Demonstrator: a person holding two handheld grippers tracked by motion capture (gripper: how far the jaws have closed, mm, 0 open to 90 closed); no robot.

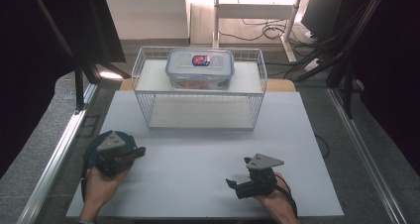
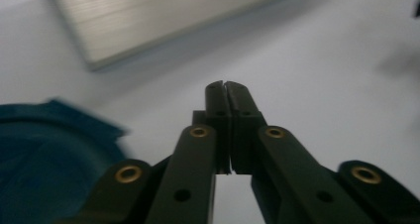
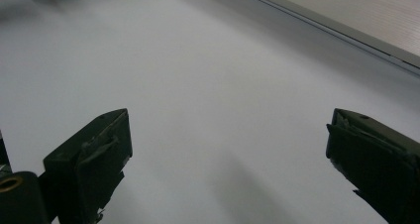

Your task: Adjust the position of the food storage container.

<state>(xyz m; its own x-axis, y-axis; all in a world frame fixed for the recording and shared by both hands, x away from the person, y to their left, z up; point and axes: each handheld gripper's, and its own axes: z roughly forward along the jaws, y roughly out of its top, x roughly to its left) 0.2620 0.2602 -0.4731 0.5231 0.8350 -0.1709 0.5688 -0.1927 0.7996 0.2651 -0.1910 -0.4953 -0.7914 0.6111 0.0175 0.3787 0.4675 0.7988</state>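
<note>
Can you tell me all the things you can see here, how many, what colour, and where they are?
wire rack: one, white, far middle of the table
lidded box: one, clear with a blue-grey lid and a red-and-blue label, on top of the rack
table: one, pale grey top
blue thing: one, beside the left gripper; too blurred to tell what
cables: several, dark, on the floor beyond the table
left gripper: one, black, near left, jaws shut on nothing
right gripper: one, black, near right, jaws wide open
hands: two, near edge, each holding a gripper
</note>
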